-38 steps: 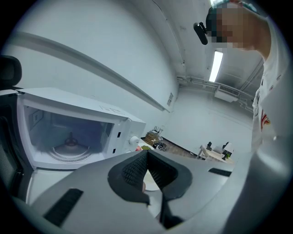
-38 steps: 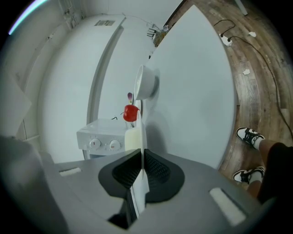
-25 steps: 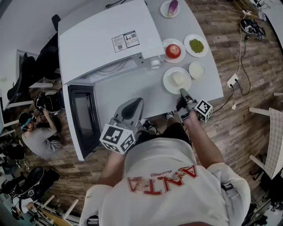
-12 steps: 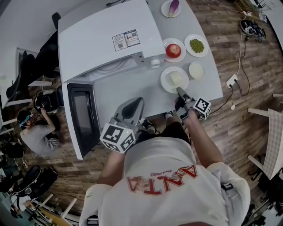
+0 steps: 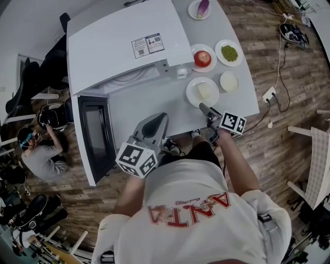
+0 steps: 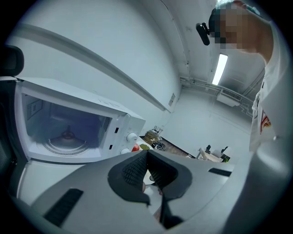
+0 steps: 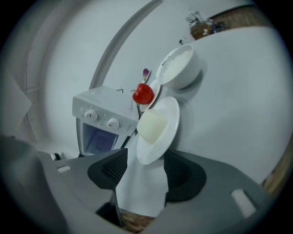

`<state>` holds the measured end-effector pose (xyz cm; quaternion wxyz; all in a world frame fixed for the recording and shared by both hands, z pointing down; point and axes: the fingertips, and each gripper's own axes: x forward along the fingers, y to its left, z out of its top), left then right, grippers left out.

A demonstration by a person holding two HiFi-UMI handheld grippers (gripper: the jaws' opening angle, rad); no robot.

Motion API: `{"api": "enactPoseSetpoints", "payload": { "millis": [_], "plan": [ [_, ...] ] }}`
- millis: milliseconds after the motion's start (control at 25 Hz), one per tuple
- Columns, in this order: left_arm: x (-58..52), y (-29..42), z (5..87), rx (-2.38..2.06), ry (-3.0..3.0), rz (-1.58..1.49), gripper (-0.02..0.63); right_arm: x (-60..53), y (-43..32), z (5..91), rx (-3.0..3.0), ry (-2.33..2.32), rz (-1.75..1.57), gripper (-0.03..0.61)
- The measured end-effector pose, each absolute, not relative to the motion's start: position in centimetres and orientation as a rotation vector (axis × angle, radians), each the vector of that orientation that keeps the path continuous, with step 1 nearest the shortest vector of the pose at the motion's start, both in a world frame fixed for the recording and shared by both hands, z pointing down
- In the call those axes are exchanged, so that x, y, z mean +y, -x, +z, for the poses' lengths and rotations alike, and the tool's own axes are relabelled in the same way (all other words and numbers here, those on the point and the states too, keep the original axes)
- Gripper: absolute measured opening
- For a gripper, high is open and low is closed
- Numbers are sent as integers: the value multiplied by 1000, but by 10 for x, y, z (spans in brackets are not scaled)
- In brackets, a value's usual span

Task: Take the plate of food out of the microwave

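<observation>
The white plate (image 5: 192, 87) with a pale block of food (image 5: 204, 91) rests on the grey table, right of the microwave (image 5: 124, 46). My right gripper (image 5: 202, 107) sits at the plate's near rim. Its jaws have just been opening and now stand open. In the right gripper view the plate's (image 7: 171, 114) near edge lies between the spread pads of the right gripper (image 7: 144, 160), untouched. My left gripper (image 5: 159, 118) hovers before the open microwave (image 6: 68, 128), whose glass turntable (image 6: 66, 144) is bare. The tips of the left gripper (image 6: 146, 157) meet with nothing between them.
The microwave door (image 5: 95, 136) hangs open to the left. Behind the food plate stand a red apple on a plate (image 5: 201, 59), a plate of green peas (image 5: 229, 53), a white bowl (image 5: 229, 81) and a plate with a purple vegetable (image 5: 198, 9). A person (image 5: 38, 154) sits on the floor at left.
My right gripper has let go of the plate's rim: its jaws went from shut to wide open, and it rolled and drew back a little. The left gripper has stayed put.
</observation>
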<state>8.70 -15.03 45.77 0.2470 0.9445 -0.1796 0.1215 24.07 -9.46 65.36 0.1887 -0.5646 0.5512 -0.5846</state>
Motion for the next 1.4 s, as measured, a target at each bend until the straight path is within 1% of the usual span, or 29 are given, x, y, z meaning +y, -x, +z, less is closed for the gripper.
{"api": "enactPoseSetpoints", "payload": {
  "millis": [160, 320, 520, 1000, 1240, 1280, 1400],
  "plan": [
    [-150, -87, 457, -485, -2574, 325, 9, -91, -230, 663, 1821, 1738, -1737, 219],
    [-151, -86, 456, -486, -2571, 319, 9, -87, -221, 671, 2045, 1794, -1845, 218],
    [-153, -83, 456, -488, -2550, 304, 9, -84, -220, 679, 2246, 1878, -1895, 218],
    [-162, -74, 448, -516, -2516, 243, 9, -71, -220, 681, 2329, 1822, -2038, 218],
    [-165, -75, 445, -535, -2515, 218, 9, -75, -222, 668, 2353, 1792, -1992, 216],
    [-165, -76, 444, -539, -2517, 212, 9, -77, -224, 661, 2369, 1805, -1948, 205],
    [-170, -77, 437, -555, -2534, 194, 9, -93, -232, 628, 2398, 1850, -1745, 124]
  ]
}}
